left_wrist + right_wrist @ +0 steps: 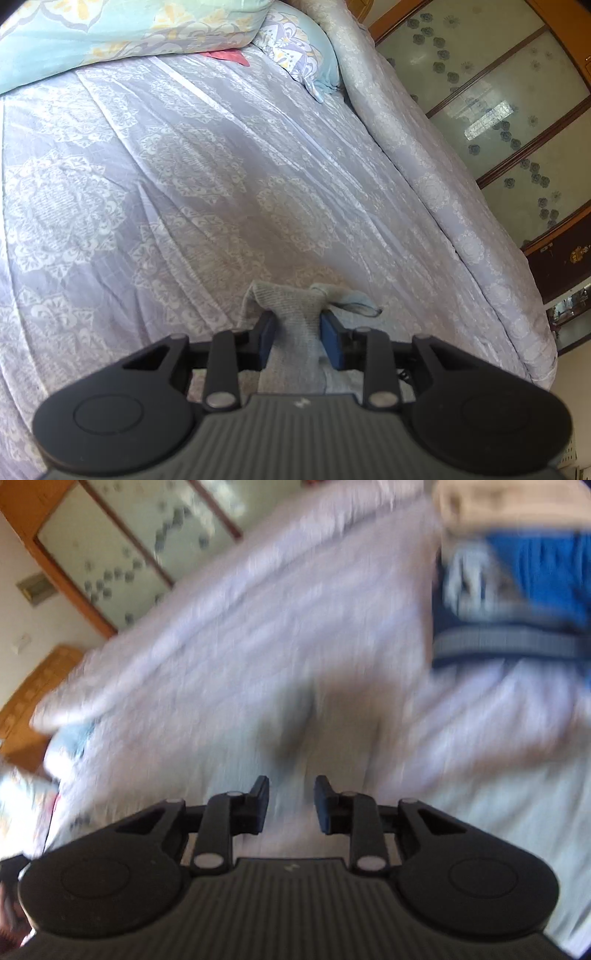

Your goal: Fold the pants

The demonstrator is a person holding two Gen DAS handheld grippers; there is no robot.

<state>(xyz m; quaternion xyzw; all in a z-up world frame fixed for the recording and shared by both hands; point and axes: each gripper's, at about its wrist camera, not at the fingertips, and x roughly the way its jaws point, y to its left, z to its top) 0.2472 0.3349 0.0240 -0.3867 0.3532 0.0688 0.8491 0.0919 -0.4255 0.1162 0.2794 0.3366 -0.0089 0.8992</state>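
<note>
Lavender patterned bedspread underneath, left gripper angled down, clamped on bunched grey pants just above the cover, right gripper tilted down over blurred bedding, jaws apart and empty, folded blue clothes beyond, wardrobe doors behind.

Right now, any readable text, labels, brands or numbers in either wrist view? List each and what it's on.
No readable text in either view.
Small pale mark on the ribbed body of the left gripper: too small to read.
Same mark on the right gripper: too small to read.
Wardrobe doors: flower pattern only, no words.
Folded clothes: blurred, nothing legible.
</note>
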